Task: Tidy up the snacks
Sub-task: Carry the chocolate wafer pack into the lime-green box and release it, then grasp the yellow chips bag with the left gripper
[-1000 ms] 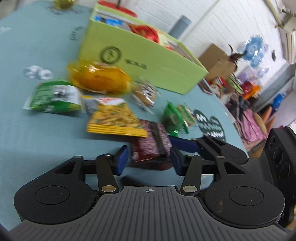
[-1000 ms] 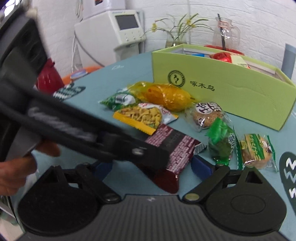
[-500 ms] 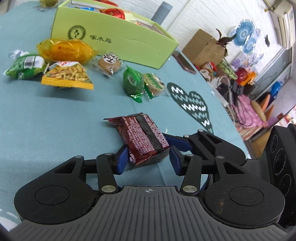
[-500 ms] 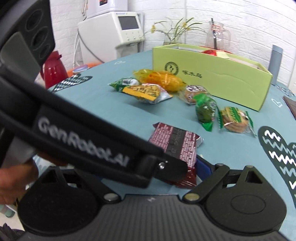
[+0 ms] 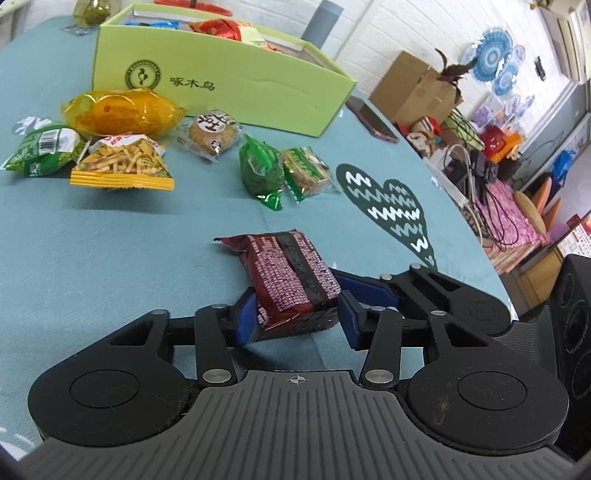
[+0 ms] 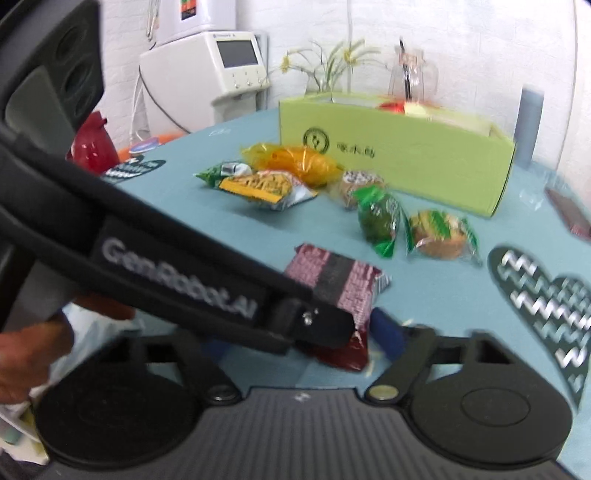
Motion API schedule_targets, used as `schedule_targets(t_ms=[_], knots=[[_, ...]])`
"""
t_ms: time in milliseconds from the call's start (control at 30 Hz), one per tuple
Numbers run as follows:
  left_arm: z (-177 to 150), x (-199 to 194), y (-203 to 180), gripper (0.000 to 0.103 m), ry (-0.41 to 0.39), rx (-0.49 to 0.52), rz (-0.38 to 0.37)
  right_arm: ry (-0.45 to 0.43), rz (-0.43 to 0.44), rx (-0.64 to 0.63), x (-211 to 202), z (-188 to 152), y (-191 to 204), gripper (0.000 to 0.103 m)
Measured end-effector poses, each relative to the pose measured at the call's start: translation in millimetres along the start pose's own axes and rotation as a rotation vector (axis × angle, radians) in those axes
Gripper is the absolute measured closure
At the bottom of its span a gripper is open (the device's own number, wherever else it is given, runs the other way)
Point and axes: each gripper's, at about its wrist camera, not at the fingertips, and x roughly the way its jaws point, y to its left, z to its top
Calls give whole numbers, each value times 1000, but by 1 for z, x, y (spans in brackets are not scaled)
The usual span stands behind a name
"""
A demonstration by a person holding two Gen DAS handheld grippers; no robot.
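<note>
Left gripper (image 5: 297,317) clenched on one dark red foil snack packet (image 5: 286,275), near edge of teal tablecloth (image 5: 110,240). Right gripper (image 6: 369,328) jaws were just closing around same packet; contact unclear. Six other wrapped snacks lay loose before one lime-green cardboard box (image 5: 236,79), which held more.

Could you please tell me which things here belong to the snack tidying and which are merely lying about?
Job: dark red packet, orange packet, yellow crisp packet, wrapped biscuit, green box.
Lying about: grey cylinder, cardboard box, flower vase, white machine.
</note>
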Motion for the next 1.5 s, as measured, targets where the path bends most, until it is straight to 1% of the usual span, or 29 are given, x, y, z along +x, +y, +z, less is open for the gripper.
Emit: schedule_targets(t_ms=[33, 67, 100, 200, 300, 367, 467, 533, 600, 700, 767, 833, 900, 933, 967, 1000, 1033, 1100, 1167, 1233, 1300, 1400, 1500], knots=[[-2, -1, 0, 83, -8, 13, 7, 7, 3, 10, -1, 2, 0, 37], [-3, -3, 0, 85, -15, 24, 13, 12, 7, 13, -2, 3, 0, 44], [-4, -6, 1, 85, -23, 26, 24, 12, 11, 13, -2, 4, -1, 46], [5, -12, 0, 86, -43, 26, 21, -11, 10, 24, -4, 13, -2, 46], [24, -23, -6, 86, -94, 49, 10, -67, -1, 21, -9, 31, -7, 44], [42, -29, -9, 86, -134, 67, 5, -112, -2, 12, -11, 49, -15, 41], [81, -29, -15, 85, -191, 109, 9, -172, -26, -18, -3, 81, -31, 41], [114, -21, -18, 85, -225, 143, 22, -200, -55, -38, 11, 105, -46, 41], [147, -8, -18, 85, -242, 158, 28, -216, -87, -49, 27, 127, -62, 41], [192, 17, -18, 85, -238, 177, 23, -222, -123, -49, 50, 155, -95, 41], [217, 39, -16, 85, -220, 179, 20, -208, -129, -29, 66, 167, -117, 41], [234, 60, -13, 85, -202, 182, 25, -186, -122, -9, 83, 174, -136, 41], [245, 78, -9, 84, -184, 186, 34, -165, -110, 10, 98, 177, -150, 40], [247, 84, -7, 83, -182, 190, 39, -158, -100, 15, 103, 178, -154, 36], [248, 88, -6, 80, -188, 196, 51, -158, -89, 17, 106, 178, -157, 29], [248, 90, -6, 73, -196, 208, 64, -167, -84, 20, 107, 178, -159, 26], [249, 91, -6, 70, -201, 218, 68, -176, -86, 19, 106, 179, -160, 25], [249, 84, -8, 70, -217, 221, 67, -208, -96, 15, 96, 180, -158, 22], [247, 68, -11, 69, -251, 224, 48, -255, -106, 16, 78, 179, -155, 11], [241, 46, -15, 63, -296, 227, 33, -302, -113, 3, 54, 175, -148, 10], [233, 20, -20, 52, -345, 237, 25, -324, -108, -15, 34, 168, -139, 10], [213, -13, -21, 50, -391, 244, 25, -338, -88, -43, 7, 150, -118, 10], [185, -40, -10, 48, -403, 224, 40, -307, -48, -48, -5, 127, -96, 10]])
